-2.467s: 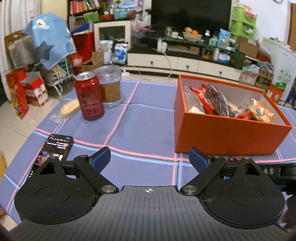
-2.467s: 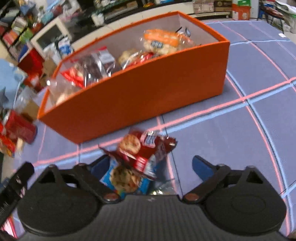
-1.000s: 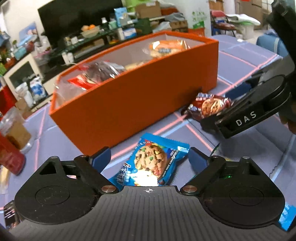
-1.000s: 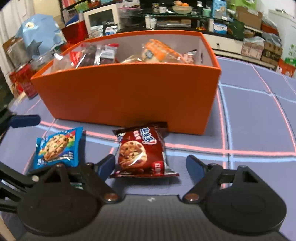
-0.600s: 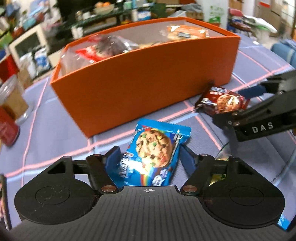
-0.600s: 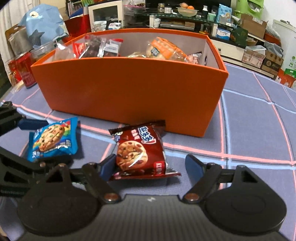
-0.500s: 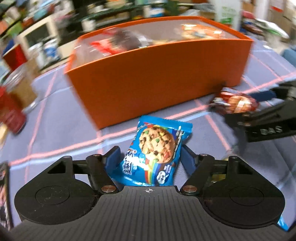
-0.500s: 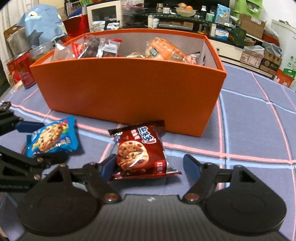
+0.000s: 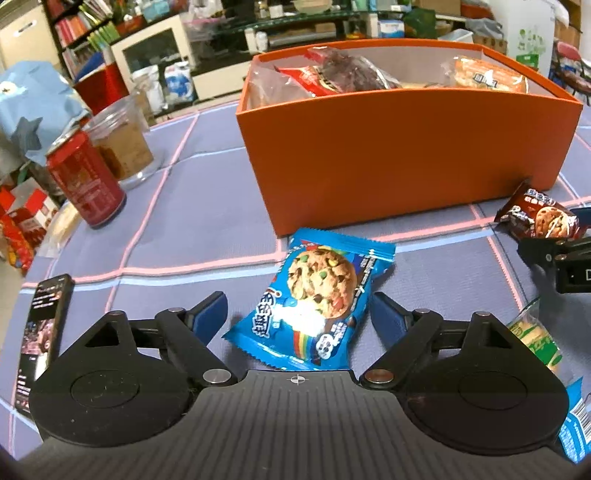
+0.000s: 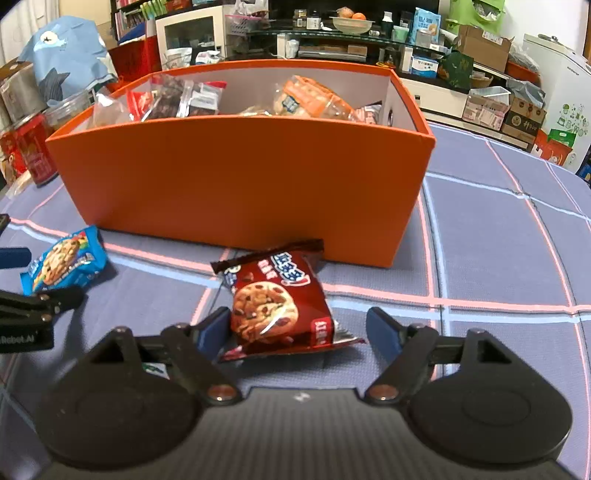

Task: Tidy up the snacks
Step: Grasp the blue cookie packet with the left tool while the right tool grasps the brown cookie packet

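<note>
Behind my counter (image 10: 498, 229), which is wearing a purple cloth with pink lines, a low white TV cabinet (image 10: 443, 98) is running along the wall, cardboard boxes (image 10: 484, 46) are piling up, and a bookshelf (image 9: 85, 26) is standing at left.

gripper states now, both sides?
Left gripper: open, straddling the blue cookie packet.
Right gripper: open, straddling the red cookie packet.
</note>
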`<state>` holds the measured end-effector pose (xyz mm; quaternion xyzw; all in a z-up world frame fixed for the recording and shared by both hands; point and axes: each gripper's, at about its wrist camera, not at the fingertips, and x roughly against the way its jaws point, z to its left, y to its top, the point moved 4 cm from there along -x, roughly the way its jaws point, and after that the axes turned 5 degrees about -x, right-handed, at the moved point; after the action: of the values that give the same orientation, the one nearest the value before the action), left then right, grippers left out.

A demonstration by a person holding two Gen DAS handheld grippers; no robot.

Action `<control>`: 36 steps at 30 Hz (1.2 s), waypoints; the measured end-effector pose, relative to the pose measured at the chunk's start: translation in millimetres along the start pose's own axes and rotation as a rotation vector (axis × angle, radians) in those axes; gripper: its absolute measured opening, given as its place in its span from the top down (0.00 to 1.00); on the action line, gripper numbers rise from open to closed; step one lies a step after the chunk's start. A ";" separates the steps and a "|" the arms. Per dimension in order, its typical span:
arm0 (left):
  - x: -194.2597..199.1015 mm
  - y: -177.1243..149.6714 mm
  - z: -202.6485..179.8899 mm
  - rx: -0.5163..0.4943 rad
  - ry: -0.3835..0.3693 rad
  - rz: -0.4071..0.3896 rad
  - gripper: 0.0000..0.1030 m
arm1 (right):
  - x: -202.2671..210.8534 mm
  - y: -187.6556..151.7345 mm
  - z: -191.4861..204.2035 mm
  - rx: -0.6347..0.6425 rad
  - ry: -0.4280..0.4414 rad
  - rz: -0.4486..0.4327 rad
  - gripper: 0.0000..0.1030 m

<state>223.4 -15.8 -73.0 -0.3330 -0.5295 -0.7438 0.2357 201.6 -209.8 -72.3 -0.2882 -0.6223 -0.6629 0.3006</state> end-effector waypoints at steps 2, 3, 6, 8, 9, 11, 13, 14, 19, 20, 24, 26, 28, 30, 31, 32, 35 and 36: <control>0.9 0.1 0.2 0.003 -0.001 -0.002 0.42 | -0.1 0.1 0.0 0.000 0.001 0.000 0.23; -0.5 1.4 0.1 0.004 -0.006 -0.004 0.42 | -0.1 0.1 -0.1 0.000 0.001 0.001 0.23; -1.6 3.1 1.5 0.009 -0.025 -0.008 0.42 | -0.2 0.0 0.1 0.000 0.001 0.000 0.23; -0.5 3.6 4.6 0.005 -0.034 -0.013 0.42 | -0.2 0.0 0.1 0.000 0.002 0.000 0.23; 0.9 4.2 7.8 0.004 -0.040 -0.023 0.42 | -0.2 0.0 0.0 0.001 0.002 0.000 0.23; 2.6 4.2 11.5 -0.003 -0.074 -0.035 0.42 | 0.0 0.2 -0.1 0.004 0.005 0.001 0.22; 2.7 2.9 11.8 -0.019 -0.102 -0.034 0.42 | -0.3 0.7 -1.0 0.004 0.006 0.002 0.21; 2.0 2.1 10.4 -0.034 -0.110 -0.032 0.42 | -0.6 0.9 -1.6 0.005 0.006 0.004 0.21; -4.3 1.8 2.4 -0.083 -0.119 -0.033 0.45 | -0.8 1.2 -4.1 0.006 0.009 0.007 0.20; -5.0 2.7 1.8 -0.070 -0.132 -0.029 0.48 | -1.0 1.3 -4.5 0.006 0.010 0.007 0.20; -4.8 3.6 -1.8 -0.057 -0.143 -0.025 0.49 | -1.2 0.9 -5.8 0.009 0.014 0.006 0.20; -3.8 3.7 -3.2 -0.061 -0.145 -0.024 0.49 | -1.5 0.8 -5.6 0.010 0.014 0.005 0.20; -3.5 3.1 -2.7 -0.052 -0.147 -0.022 0.49 | -2.1 0.3 -6.4 0.009 0.015 0.003 0.20; -3.7 2.9 -1.2 -0.032 -0.157 -0.010 0.55 | -2.8 0.5 -6.1 0.008 0.015 0.003 0.20; -3.0 2.7 -0.1 -0.013 -0.170 -0.003 0.62 | -2.6 1.0 -6.0 0.008 0.015 0.007 0.22; -1.5 2.8 1.1 0.006 -0.189 0.003 0.83 | -1.7 2.0 -5.8 0.008 0.017 0.010 0.32; 3.3 3.2 3.3 0.021 -0.175 0.017 0.85 | 4.4 5.0 -3.9 0.004 0.036 0.027 0.53; 5.5 3.0 3.9 0.017 -0.167 0.012 0.85 | 6.6 5.4 -2.4 0.000 0.045 0.032 0.53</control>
<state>222.8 -13.1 -66.1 -0.3951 -0.5517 -0.7074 0.1979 201.4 -212.7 -63.9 -0.2831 -0.6108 -0.6641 0.3252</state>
